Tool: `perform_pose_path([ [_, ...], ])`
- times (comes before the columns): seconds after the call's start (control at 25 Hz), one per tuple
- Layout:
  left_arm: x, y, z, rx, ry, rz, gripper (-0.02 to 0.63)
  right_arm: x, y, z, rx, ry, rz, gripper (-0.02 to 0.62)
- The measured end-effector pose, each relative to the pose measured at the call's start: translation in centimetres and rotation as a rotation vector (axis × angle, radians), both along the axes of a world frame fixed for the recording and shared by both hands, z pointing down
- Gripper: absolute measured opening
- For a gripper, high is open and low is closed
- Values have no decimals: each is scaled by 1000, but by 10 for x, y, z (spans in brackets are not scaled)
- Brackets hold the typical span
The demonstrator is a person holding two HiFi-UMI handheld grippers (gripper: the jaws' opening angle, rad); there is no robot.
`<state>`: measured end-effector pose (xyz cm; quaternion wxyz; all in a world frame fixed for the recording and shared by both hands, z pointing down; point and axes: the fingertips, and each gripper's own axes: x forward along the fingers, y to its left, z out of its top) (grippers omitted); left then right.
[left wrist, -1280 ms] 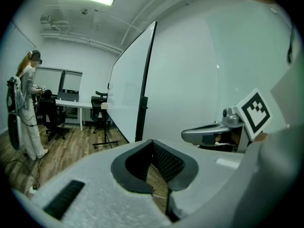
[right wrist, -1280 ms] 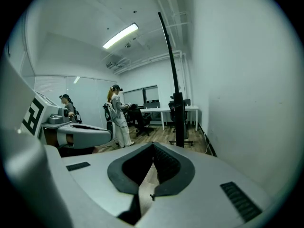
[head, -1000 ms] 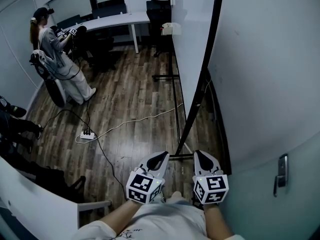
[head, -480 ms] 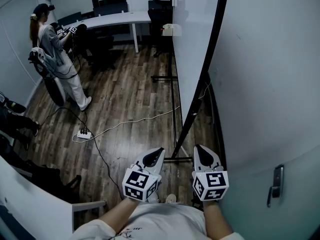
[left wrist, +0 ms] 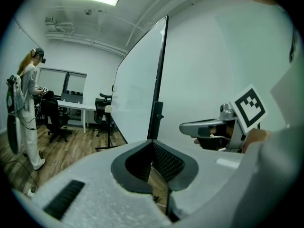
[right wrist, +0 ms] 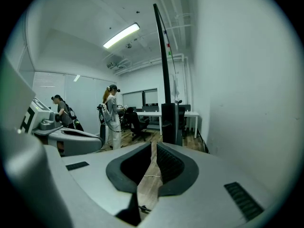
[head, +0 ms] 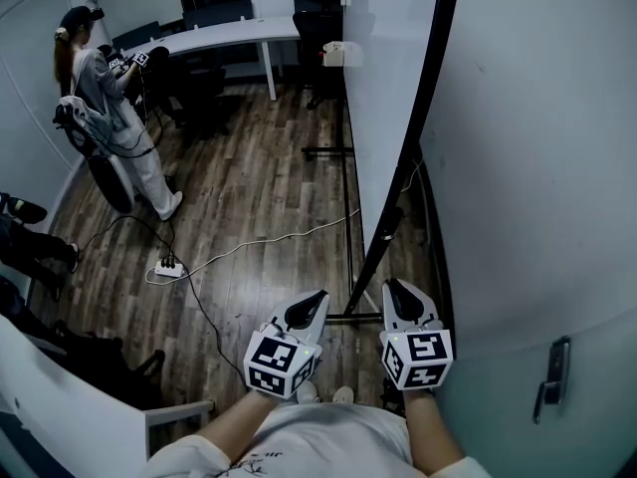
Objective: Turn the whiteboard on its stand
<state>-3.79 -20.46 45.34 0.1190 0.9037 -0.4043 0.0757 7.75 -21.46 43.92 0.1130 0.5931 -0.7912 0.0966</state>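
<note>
The whiteboard [head: 383,98] stands upright on its stand [head: 329,152], seen edge-on, with its near black edge just ahead of both tongs. The left tongs [head: 307,310] hang just left of that edge. The right tongs [head: 398,302] are just right of it, between whiteboard and wall [head: 537,147]. Both are pinched narrow, holding nothing, apart from the whiteboard. A white cable [head: 269,239] crosses the wood floor [head: 259,177] left of the whiteboard. A person [head: 109,108] stands well left of it, by a bench [head: 229,36].
</note>
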Motion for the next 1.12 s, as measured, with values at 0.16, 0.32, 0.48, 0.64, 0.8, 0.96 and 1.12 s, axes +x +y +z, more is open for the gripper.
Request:
perform_pose_path([
  [0.16, 0, -11, 1, -1, 0, 2, 11, 0, -16, 3, -5, -2, 3, 12],
  [0.32, 1, -23, 4, -7, -4, 2, 11, 4, -36, 5, -8, -2, 10, 89],
  [0.48, 2, -29, 5, -16, -8, 9, 11, 7, -50, 10, -20, -5, 20, 122],
  [0.64, 3, -34, 11, -26, -13, 12, 11, 9, -67, 19, -30, -5, 23, 155],
  [0.8, 4, -39, 14, -39, -20, 14, 11, 10, -85, 22, -47, -8, 21, 177],
  [0.96, 5, -45, 16, -49, -23, 11, 11, 13, -103, 23, -53, -5, 21, 187],
  [1.12, 2, -46, 21, -58, -26, 5, 11, 13, -115, 31, -63, -3, 24, 189],
])
